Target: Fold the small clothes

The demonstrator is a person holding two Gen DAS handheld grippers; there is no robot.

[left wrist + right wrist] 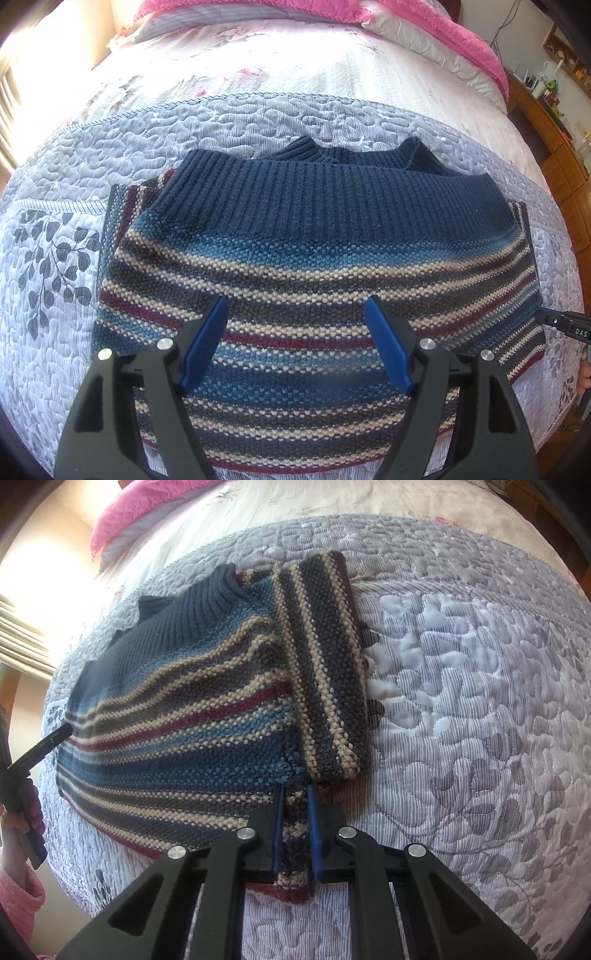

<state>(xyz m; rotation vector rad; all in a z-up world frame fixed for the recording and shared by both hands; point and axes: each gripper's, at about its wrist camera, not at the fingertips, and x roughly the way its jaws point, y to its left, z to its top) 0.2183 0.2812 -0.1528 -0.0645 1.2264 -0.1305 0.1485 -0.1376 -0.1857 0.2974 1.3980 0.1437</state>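
One striped knit sweater lies folded on the grey quilted bedspread, its navy ribbed hem doubled up toward the collar at twelve o'clock in the left wrist view. In the right wrist view one sleeve is folded across the body and runs from twelve toward six o'clock along the sweater's three o'clock edge.

Two grippers are in play. The left gripper hovers over the striped body with its blue-padded jaws spread wide and nothing between them. The right gripper has its jaws drawn close on a bunch of the sweater's near edge at six o'clock, pinching the knit.

Around the sweater, the bedspread is bare at three o'clock in the right view and at nine o'clock in the left view. Beyond it at twelve o'clock lie a floral sheet and one pink blanket. A wooden cabinet stands off the bed at two o'clock.
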